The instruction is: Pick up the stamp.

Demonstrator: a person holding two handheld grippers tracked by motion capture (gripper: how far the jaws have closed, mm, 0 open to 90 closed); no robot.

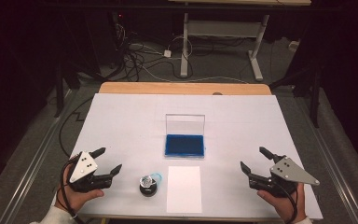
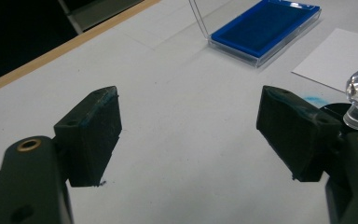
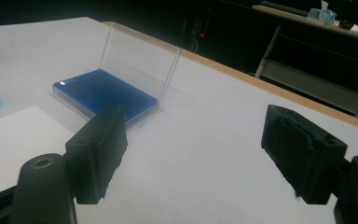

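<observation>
Stamp (image 1: 148, 184) w/ clear faceted knob on round black base stands upright on white-covered table (image 1: 121, 121), near front edge, just right of left tongs (image 1: 107, 161) and just left of plain white paper sheet (image 1: 184, 189), a pale blue smear beside it. Left tongs: black blocky pads, jaws spread wide, holding nothing, hovering over bare table; in the left gripper view the knob sits by the right-hand jaw. Mid-table, beyond the paper: rectangular ink pad (image 1: 184, 144), deep blue, in clear plastic case, transparent lid standing up at back. Right tongs (image 1: 255, 160): also wide open, empty, well apart from the pad; blue stains on pads.
</observation>
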